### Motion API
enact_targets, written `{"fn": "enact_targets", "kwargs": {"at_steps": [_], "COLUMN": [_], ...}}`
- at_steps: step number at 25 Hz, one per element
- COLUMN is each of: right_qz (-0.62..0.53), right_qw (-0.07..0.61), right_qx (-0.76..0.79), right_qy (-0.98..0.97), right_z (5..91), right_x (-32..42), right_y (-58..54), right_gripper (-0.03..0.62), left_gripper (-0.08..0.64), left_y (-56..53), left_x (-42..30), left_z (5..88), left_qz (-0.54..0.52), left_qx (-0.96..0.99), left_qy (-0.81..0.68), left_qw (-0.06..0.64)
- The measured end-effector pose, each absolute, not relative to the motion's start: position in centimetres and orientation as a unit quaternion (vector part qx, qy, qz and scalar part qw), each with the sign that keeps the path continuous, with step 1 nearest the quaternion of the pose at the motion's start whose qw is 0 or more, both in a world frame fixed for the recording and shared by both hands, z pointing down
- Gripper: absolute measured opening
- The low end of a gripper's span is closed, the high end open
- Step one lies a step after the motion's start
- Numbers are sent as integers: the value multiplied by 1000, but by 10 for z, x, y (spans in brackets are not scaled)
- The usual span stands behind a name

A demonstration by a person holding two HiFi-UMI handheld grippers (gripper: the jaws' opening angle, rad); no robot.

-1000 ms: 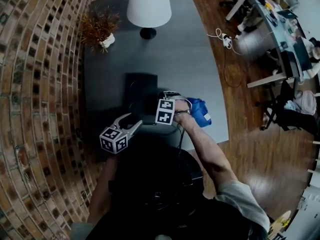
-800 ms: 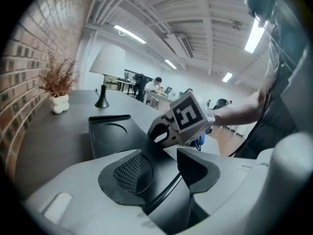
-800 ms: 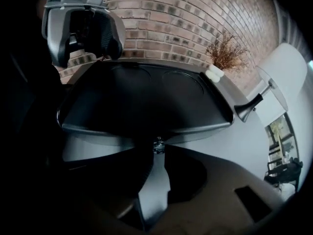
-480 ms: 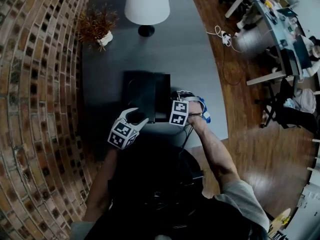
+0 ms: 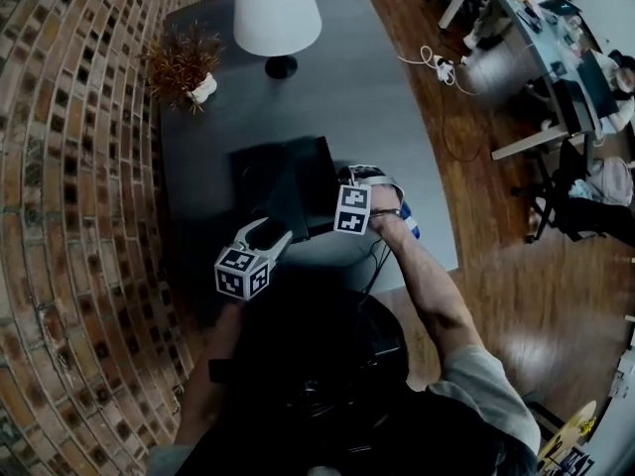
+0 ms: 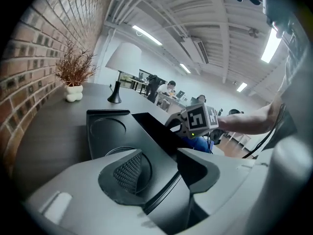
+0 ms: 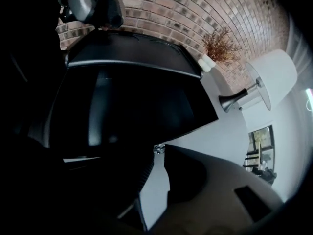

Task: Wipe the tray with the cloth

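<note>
We have the left gripper (image 5: 266, 232) clamped on the tray's (image 5: 298, 172) near edge, with the rim running between its jaws. The tray sits askew on the table (image 5: 387, 97). The right gripper (image 7: 156, 151) is closed with nothing visible between its jaws, just beside the tray's right edge. The cloth (image 6: 198, 144) lies right of the tray, under that hand. Our worry is that we reach the tray without the cloth and the bare jaws scrape it. If our left grip is shallow, the tray may also pivot or slip once we press down.
</note>
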State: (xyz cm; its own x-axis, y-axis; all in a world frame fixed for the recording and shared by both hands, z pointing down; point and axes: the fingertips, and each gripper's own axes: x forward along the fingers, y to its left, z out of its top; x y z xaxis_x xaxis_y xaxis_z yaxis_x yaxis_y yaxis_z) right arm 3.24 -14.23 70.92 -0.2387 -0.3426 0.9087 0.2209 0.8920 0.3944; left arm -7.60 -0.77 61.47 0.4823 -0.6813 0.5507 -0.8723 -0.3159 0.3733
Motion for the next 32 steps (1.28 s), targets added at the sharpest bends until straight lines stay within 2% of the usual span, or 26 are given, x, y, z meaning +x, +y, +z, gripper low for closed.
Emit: {"fn": "enact_targets", "kwargs": {"at_steps": [3, 10, 15, 16, 19, 21, 23, 25, 26, 27, 28, 29, 30, 32], "right_qz": [-237, -186, -225, -242, -242, -179, -75, 44, 88, 111, 114, 104, 84, 29], "right_qw": [615, 617, 619, 623, 624, 579, 491, 413, 396, 400, 421, 452, 488, 561], "right_qx": [28, 56, 70, 80, 160, 253, 325, 316, 286, 250, 215, 184, 159, 132], "right_qy": [-752, -763, -749, -740, -725, -754, -805, -853, -868, -875, -874, -866, -854, -817], "right_z": [708, 712, 710, 706, 682, 647, 605, 586, 588, 595, 606, 619, 632, 660], "right_x": [22, 58, 54, 59, 98, 132, 159, 171, 172, 170, 168, 164, 161, 160], "right_y": [-150, -138, -148, -153, -179, -200, -212, -202, -189, -172, -152, -132, -114, -91], "right_gripper": [72, 72, 86, 109, 110, 110, 110, 138, 235, 257, 275, 337, 372, 376], "left_gripper": [209, 206, 206, 206, 206, 206, 206, 205, 204, 204, 196, 187, 186, 186], "left_y": [-9, -12, -12, -12, -13, -13, -15, -16, -15, -15, -14, -14, -14, -15], "left_x": [-76, -81, -82, -83, -83, -84, -88, -90, -90, -90, -91, -92, -92, -92], "left_z": [615, 615, 614, 613, 610, 610, 609, 608, 607, 607, 607, 607, 606, 605], "left_qz": [149, 139, 131, 123, 103, 99, 99, 96, 93, 90, 88, 85, 82, 76], "left_qx": [792, 785, 783, 782, 779, 779, 779, 779, 779, 779, 778, 777, 776, 775], "left_qy": [-495, -503, -507, -508, -510, -510, -511, -512, -513, -513, -515, -517, -518, -521], "left_qw": [326, 333, 335, 339, 350, 350, 348, 348, 349, 349, 350, 350, 350, 350]}}
